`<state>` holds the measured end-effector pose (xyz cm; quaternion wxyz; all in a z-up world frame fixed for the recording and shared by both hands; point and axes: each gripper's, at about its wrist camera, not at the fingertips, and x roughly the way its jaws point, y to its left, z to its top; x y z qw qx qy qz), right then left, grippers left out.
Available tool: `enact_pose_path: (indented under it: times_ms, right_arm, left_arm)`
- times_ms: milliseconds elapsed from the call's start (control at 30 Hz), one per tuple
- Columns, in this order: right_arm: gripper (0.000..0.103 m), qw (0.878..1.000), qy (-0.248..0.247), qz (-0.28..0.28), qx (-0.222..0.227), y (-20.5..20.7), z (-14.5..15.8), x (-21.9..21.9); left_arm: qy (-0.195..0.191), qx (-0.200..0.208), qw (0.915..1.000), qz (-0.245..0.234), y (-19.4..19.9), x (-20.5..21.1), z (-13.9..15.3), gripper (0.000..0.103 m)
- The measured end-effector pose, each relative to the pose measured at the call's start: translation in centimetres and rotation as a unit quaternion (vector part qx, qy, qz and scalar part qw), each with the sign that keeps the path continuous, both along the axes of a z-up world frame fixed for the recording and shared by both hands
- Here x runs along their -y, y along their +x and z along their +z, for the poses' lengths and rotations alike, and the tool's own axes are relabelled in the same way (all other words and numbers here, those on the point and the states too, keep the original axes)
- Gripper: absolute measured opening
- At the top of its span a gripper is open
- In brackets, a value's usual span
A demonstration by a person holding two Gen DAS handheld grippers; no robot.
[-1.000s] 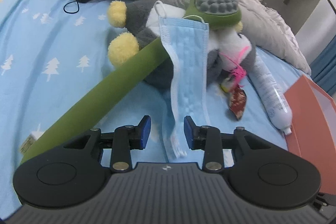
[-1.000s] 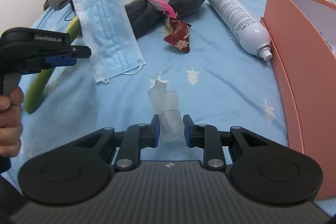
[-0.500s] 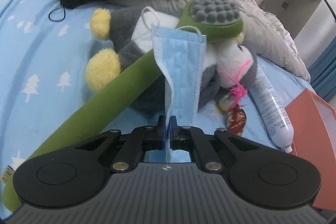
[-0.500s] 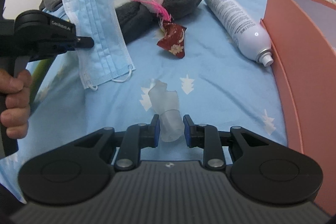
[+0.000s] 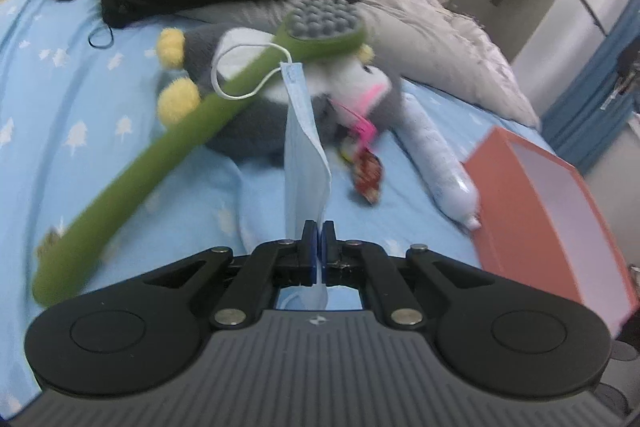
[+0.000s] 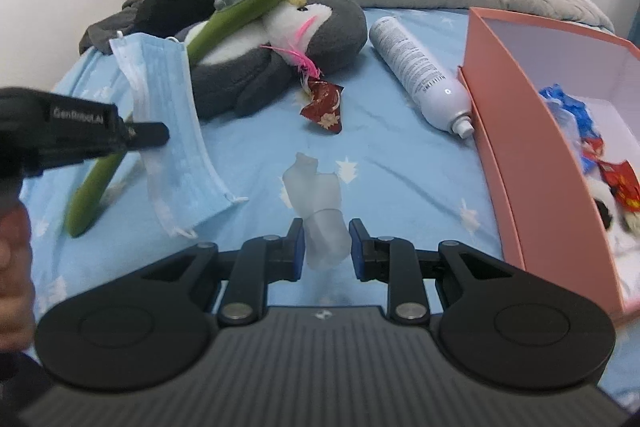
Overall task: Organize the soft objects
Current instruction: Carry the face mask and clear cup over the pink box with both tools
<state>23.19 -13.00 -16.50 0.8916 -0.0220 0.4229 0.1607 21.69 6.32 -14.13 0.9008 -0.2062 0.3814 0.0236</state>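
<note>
The blue face mask (image 5: 306, 147) hung edge-on above the bed (image 5: 60, 107), pinched flat between my left gripper's (image 5: 319, 247) closed jaws. My right gripper (image 6: 323, 245) held a translucent plastic piece (image 6: 320, 203), jaws partly apart, near the pink box (image 6: 516, 163).

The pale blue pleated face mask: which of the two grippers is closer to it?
Left. The left gripper is shut on the pale blue pleated face mask, pinching its lower edge. The right gripper sits apart from it, holding a frosted translucent plastic piece.
</note>
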Motion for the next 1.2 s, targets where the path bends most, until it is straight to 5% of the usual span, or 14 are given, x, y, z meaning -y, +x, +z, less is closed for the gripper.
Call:
enact_pose_path:
  times_ms: [433,767,967,1200]
  right_arm:
    - [0.027,0.999,0.032,-0.014,0.004,-5.7,1.7,1.1]
    - [0.027,0.995,0.047,-0.041,0.080,-4.5,7.7,3.6]
    - [0.027,0.986,0.062,-0.058,0.142,-3.8,13.1,6.5]
    - [0.027,0.978,0.058,-0.107,0.172,-1.5,18.1,10.3]
  left_arm:
    - [0.012,0.018,0.9983,-0.053,-6.2,3.9,2.6,0.002]
    - [0.001,0.063,0.9923,-0.106,-3.1,6.4,9.1,0.002]
    - [-0.002,0.118,0.9805,-0.157,-1.6,9.6,15.4,0.002]
    - [-0.013,0.134,0.9670,-0.216,2.3,14.8,20.0,0.002]
